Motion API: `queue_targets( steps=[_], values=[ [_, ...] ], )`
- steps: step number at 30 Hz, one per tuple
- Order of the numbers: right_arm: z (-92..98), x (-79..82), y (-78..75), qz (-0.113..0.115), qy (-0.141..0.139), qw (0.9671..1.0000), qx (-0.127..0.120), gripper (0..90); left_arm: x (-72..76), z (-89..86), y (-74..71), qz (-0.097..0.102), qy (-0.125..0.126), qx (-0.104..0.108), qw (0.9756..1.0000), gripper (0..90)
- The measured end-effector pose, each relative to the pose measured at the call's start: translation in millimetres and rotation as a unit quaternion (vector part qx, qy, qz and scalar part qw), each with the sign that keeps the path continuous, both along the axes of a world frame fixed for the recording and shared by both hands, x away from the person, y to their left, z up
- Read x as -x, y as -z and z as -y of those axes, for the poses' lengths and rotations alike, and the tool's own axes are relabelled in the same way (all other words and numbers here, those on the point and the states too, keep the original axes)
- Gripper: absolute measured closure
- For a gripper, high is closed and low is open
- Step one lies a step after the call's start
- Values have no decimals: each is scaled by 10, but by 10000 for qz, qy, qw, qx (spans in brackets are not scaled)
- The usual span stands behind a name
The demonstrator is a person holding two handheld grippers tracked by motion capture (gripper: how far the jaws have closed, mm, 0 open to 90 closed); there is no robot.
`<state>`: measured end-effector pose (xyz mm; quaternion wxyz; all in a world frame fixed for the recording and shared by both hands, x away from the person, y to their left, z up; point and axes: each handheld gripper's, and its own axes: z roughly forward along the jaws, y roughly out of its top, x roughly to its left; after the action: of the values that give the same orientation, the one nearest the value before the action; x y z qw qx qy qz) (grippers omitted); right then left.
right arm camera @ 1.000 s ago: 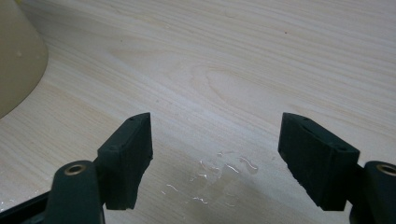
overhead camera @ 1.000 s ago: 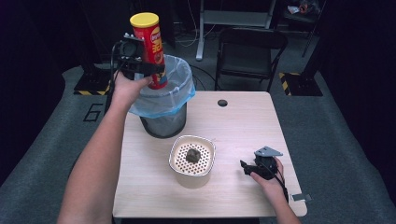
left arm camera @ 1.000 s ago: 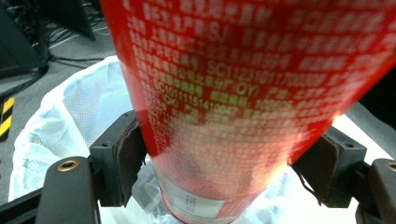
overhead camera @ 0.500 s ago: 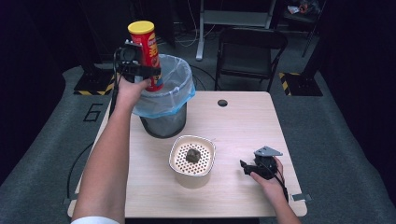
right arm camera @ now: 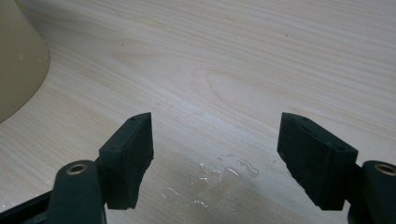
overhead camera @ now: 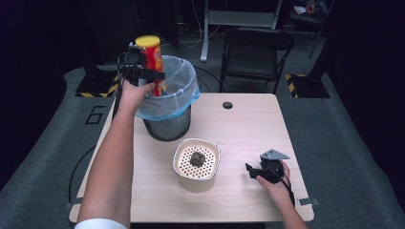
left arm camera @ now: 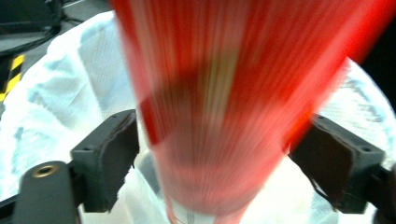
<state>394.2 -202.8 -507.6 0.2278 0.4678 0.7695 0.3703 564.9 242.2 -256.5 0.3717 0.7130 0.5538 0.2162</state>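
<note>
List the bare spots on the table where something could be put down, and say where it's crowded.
Free: the far right of the table, around the small dark disc, and the strip between the perforated cream bowl and the right gripper, slightly wet. Crowded: the far left, around the lined bin.

Overhead on table point(overhead camera: 248, 129); two close tool-mounted views

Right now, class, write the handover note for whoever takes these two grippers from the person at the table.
Left gripper: open over the lined bin, with the red can between its jaws. The can is streaked with blur in the left gripper view and is probably dropping.
Right gripper: open and empty, resting on the table right of the cream basket.
Things: a dark lump sits in the basket; small wet patch in front of the right gripper.
Done: can brought over the bin.
Left: confirm it lands inside; the lump is untouched.
</note>
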Motion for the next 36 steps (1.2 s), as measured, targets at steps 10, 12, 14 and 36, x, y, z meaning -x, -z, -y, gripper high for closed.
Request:
queue_targets(
  steps=[10,12,14,36],
  values=[
    [12,-2,-2,18,37,10000,-15,265,189,-78,-18,150,337,21,9993,170],
    [12,2,-6,17,28,10000,-22,265,270,-94,-46,207,522,45,9984,185],
    [15,5,-8,17,28,10000,-21,265,362,-114,-78,247,647,26,9976,208],
    [8,-8,15,-14,-2,10000,77,267,1343,-491,204,424,1644,207,9853,349]
  ],
)
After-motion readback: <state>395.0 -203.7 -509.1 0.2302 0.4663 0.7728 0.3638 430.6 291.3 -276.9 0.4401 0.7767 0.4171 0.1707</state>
